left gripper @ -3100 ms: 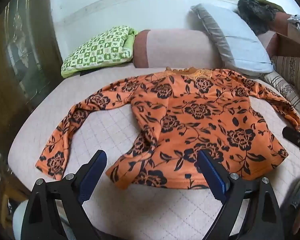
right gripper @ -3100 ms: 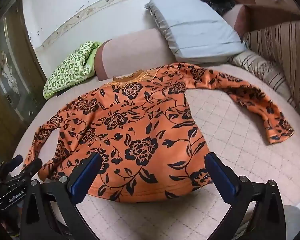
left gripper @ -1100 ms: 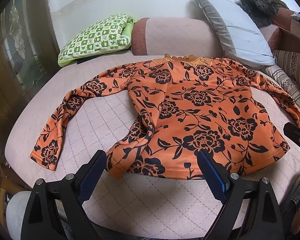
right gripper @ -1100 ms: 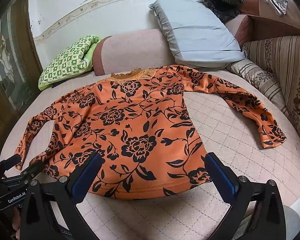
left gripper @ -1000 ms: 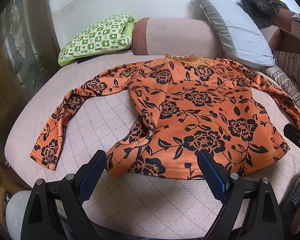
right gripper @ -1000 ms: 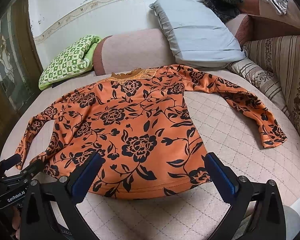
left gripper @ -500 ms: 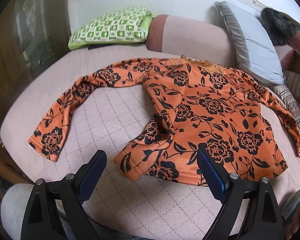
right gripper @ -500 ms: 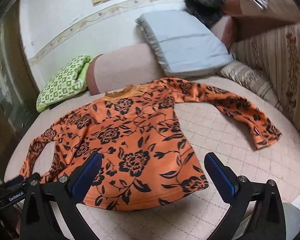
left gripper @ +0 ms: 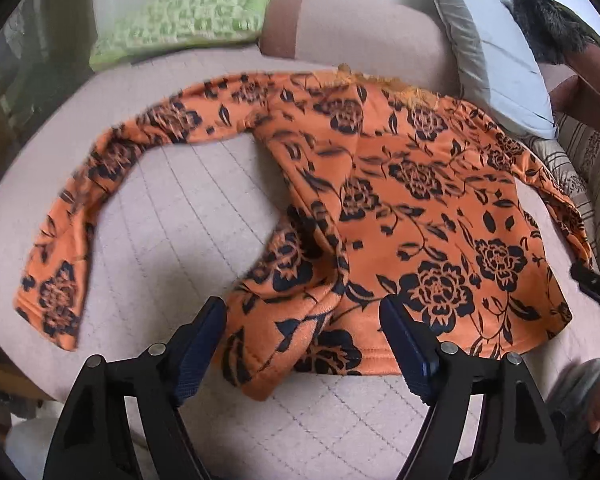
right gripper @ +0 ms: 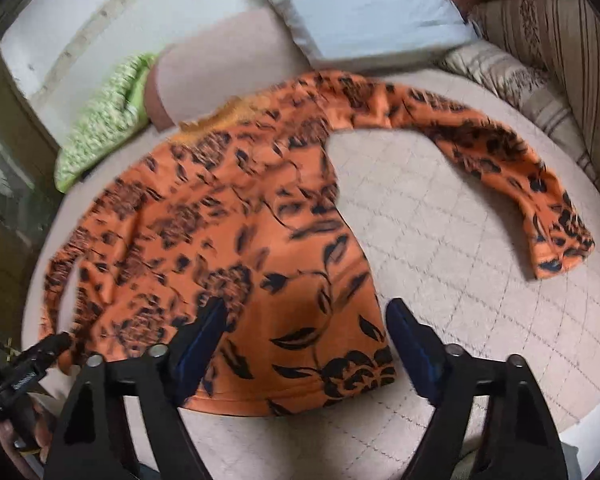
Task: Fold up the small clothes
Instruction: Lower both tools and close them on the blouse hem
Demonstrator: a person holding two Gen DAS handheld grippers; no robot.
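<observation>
Nearest us, our left gripper [left gripper: 302,336] and right gripper [right gripper: 304,334] have dropped toward the near hem of the orange top [left gripper: 400,200]. A second ago both were wide open; now the jaws are closing, one on each hem corner, nothing pinched yet. That suggests the first fold is starting. The top lies spread on the bed [left gripper: 188,208], sleeves out, pillows [left gripper: 496,52] beyond.

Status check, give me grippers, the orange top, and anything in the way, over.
Left gripper and right gripper both closing over the hem, nothing pinched yet. Orange floral top spread on the bed, sleeves out, left hem corner rumpled. Nothing in the way.
</observation>
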